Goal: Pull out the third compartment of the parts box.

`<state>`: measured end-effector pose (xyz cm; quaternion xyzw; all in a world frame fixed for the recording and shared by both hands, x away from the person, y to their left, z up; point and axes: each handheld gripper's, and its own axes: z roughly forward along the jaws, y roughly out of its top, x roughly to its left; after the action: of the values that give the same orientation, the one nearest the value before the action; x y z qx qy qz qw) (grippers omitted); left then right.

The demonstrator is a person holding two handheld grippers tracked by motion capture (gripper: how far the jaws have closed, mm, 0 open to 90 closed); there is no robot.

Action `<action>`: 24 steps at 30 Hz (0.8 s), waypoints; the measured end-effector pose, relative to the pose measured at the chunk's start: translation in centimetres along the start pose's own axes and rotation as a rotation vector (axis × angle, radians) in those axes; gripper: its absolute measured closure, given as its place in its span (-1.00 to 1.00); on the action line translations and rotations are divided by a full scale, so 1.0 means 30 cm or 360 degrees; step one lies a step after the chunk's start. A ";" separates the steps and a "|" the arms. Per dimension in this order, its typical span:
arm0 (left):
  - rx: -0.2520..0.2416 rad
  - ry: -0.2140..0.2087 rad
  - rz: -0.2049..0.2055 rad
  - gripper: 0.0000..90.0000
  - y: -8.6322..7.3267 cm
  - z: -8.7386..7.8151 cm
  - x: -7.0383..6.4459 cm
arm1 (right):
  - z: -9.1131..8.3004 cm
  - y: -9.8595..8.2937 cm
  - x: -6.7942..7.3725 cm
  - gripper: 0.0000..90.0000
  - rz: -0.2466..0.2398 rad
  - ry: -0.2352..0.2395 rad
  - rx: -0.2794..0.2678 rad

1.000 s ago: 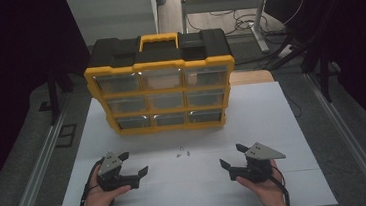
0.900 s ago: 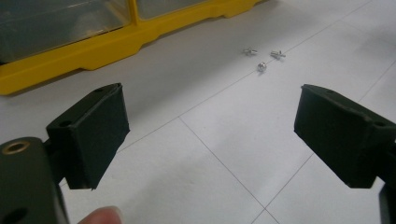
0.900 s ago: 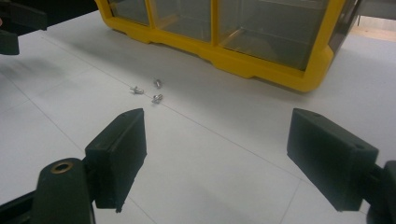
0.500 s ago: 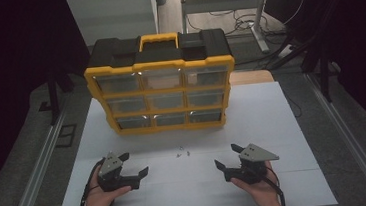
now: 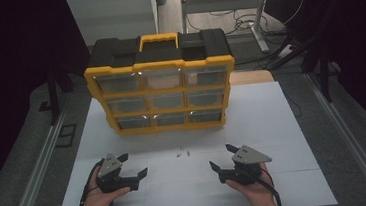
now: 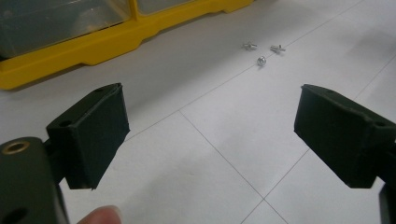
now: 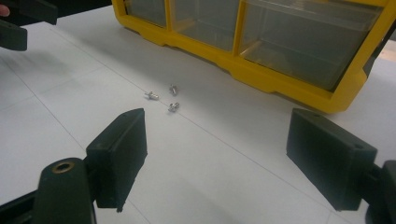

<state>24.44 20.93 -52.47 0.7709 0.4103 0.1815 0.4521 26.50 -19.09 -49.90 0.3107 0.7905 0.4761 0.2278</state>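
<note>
The left gripper (image 5: 130, 167) rests near the tabletop's (image 5: 273, 125) front edge, toward its left corner, jaws spread wide and holding nothing. To its right, midway along the tabletop and between the front edge and the yellow organizer case (image 5: 160, 89), lie three small screws (image 5: 182, 153) close together. The right gripper (image 5: 222, 160) sits toward the front right, likewise released and empty, its jaws pointed at the screws. Judging from this, the step is reaching for one screw. To do it well, single out the outermost screw, come down low with the jaws straddling it, and close slowly so it does not roll or flick the neighbours away.
</note>
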 end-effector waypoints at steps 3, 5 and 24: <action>0.0001 0.0000 0.0003 -0.76 0.000 -0.001 0.000 | -0.004 0.004 0.004 -0.53 -0.0042 -0.0020 0.0001; 0.0002 0.0001 0.0005 -0.76 -0.001 -0.001 0.000 | -0.005 0.005 0.006 -0.53 -0.0059 -0.0023 -0.0001; 0.0010 -0.0003 0.0015 -0.76 -0.003 -0.001 -0.001 | -0.013 0.017 0.031 -0.57 -0.0341 -0.0102 -0.0097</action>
<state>24.37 20.95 -52.54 0.7744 0.4068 0.1815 0.4492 25.73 -18.49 -49.32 0.2324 0.7967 0.4626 0.3119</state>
